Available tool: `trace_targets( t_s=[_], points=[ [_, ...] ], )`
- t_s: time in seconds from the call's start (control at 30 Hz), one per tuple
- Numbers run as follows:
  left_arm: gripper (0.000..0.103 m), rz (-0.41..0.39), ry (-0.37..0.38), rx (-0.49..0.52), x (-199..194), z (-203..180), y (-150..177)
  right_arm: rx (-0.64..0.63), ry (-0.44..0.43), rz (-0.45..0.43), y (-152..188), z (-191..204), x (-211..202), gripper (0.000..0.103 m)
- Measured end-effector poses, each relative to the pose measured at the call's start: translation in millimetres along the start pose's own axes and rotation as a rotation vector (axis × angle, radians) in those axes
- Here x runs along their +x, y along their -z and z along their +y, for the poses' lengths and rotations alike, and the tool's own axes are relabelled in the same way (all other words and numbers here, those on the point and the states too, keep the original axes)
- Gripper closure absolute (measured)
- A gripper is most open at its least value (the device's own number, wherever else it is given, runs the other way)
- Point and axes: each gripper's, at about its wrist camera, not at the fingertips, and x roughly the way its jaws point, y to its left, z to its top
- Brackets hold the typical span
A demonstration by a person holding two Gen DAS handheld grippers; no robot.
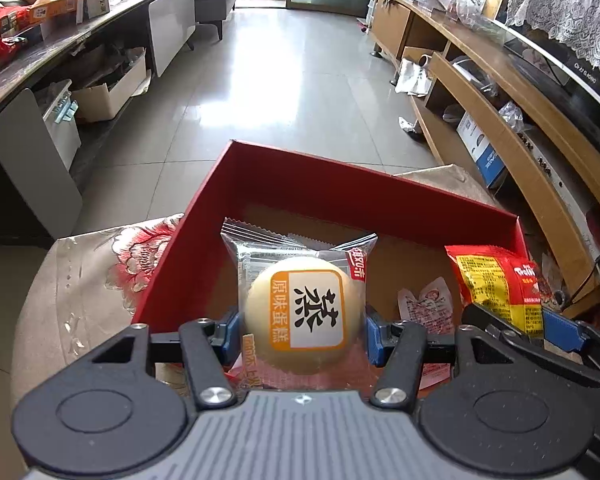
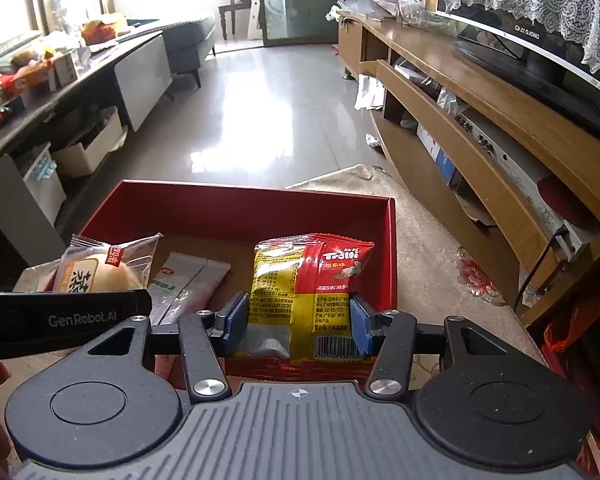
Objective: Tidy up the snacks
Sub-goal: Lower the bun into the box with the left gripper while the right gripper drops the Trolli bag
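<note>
A round pale steamed cake in clear wrap (image 1: pixel 300 304) sits between the blue pads of my left gripper (image 1: pixel 300 330), which is shut on it above the open red box (image 1: pixel 180 248). My right gripper (image 2: pixel 298 322) is shut on a red and yellow candy bag (image 2: pixel 300 288) over the same red box (image 2: pixel 392 248). The candy bag (image 1: pixel 496 284) also shows at the right of the left wrist view, the cake (image 2: pixel 100 272) at the left of the right wrist view. A white sachet (image 2: pixel 184 284) lies on the box's brown floor.
The box rests on a floral cloth-covered surface (image 1: pixel 80 280). A wooden TV cabinet (image 2: pixel 480 120) runs along the right, a dark counter with snack packs (image 1: pixel 40 32) along the left. Tiled floor (image 1: pixel 280 80) lies beyond.
</note>
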Motion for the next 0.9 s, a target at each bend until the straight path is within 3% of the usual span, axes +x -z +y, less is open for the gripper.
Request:
trace_targets(
  t_s=[0.9],
  points=[
    [0.049,0.039,-0.061,0.037,32,-3,2,-0.019,0.001,0.058,0,3,39,0.042]
  ],
)
